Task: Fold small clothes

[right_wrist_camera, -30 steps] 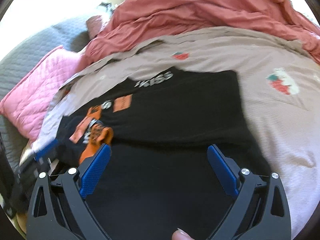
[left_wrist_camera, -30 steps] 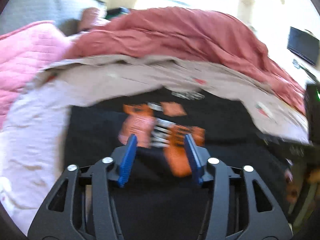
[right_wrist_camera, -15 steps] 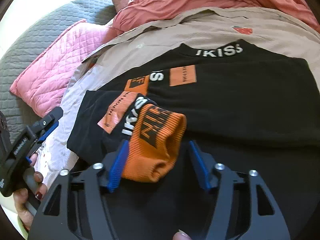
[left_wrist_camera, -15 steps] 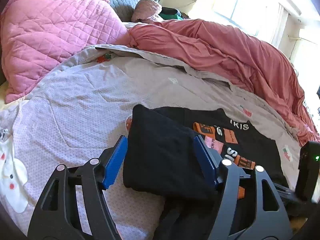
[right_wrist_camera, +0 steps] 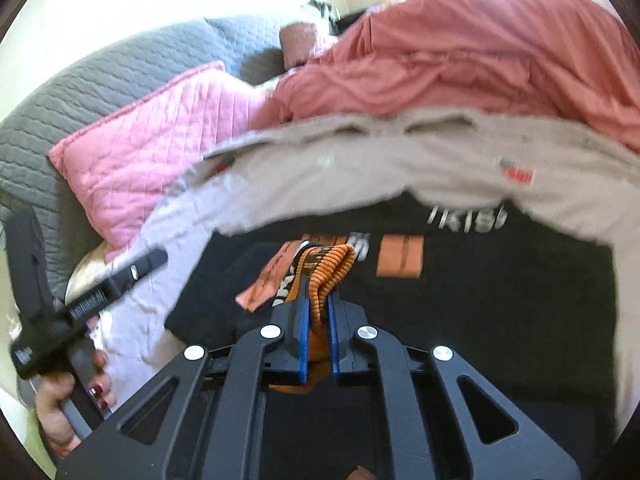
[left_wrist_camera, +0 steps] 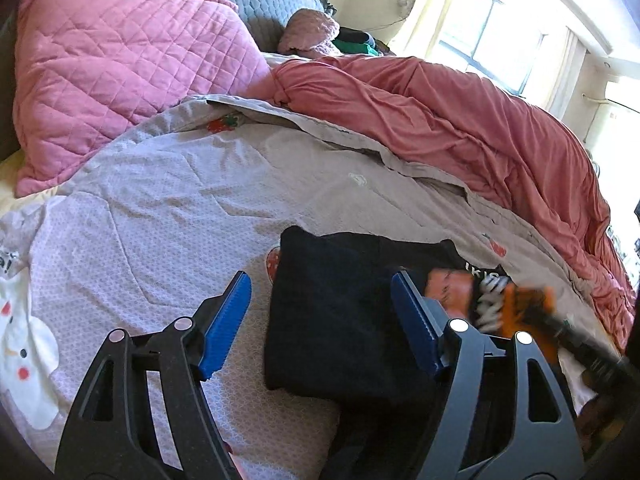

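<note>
While your left tool point(left_wrist_camera: 320, 320) looks along the bed point(left_wrist_camera: 168, 216), its blue pads are spreading and press on nothing; the black shirt point(left_wrist_camera: 332, 320) lies on the bedspread with its near folded side partly between them. That left side looks already turned in over the body. At the right edge of this view, a blurred orange cuff point(left_wrist_camera: 528, 312) is lifted by your other tool.

Seen from the right wrist, your right tool point(right_wrist_camera: 319, 312) is clamped tight on the orange ribbed cuff point(right_wrist_camera: 332, 268), holding it just above the shirt's point(right_wrist_camera: 500, 300) printed front. The shirt lies flat on the bed point(right_wrist_camera: 400, 160), collar away from you. Your left hand point(right_wrist_camera: 68, 400) holds its tool at the left edge.

By my judgement, folding is early to midway: one side is in, this sleeve still needs laying across, and the lengthwise folds remain.
</note>
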A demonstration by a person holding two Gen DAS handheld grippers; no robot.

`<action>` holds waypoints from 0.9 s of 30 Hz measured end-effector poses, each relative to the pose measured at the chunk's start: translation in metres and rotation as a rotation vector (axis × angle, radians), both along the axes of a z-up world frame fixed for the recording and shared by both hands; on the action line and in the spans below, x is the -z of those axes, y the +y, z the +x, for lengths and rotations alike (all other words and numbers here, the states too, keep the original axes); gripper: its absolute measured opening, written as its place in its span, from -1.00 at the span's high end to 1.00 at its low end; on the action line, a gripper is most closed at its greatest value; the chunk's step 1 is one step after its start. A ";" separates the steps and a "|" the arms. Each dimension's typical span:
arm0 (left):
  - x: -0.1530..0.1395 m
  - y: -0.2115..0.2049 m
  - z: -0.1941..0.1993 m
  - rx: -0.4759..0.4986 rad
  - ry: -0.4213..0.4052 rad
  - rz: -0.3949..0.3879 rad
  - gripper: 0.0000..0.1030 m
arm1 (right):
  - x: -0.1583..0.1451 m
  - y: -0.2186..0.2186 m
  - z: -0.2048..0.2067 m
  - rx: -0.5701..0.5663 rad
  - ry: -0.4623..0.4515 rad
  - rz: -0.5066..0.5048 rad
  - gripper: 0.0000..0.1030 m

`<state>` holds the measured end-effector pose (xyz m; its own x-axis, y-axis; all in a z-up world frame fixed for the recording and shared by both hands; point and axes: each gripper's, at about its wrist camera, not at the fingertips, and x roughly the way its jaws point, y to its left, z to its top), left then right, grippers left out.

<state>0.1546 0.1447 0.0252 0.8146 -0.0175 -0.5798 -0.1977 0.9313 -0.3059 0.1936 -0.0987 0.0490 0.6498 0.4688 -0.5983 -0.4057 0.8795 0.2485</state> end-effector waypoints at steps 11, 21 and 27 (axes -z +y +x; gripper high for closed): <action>0.001 -0.013 0.004 0.048 -0.005 0.042 -0.26 | -0.030 -0.081 0.023 0.190 -0.113 -0.121 0.87; 0.006 -0.040 0.012 0.126 0.006 0.119 -0.28 | 0.014 -0.123 0.030 0.283 -0.029 -0.177 0.87; 0.010 -0.076 0.049 0.161 0.104 0.120 -0.28 | 0.031 -0.131 0.032 0.311 0.007 -0.188 0.87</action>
<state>0.2041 0.0687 0.0157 0.7424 -0.0685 -0.6665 -0.0679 0.9819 -0.1766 0.2255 -0.2297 0.0175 0.7400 0.1308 -0.6597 -0.1102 0.9912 0.0729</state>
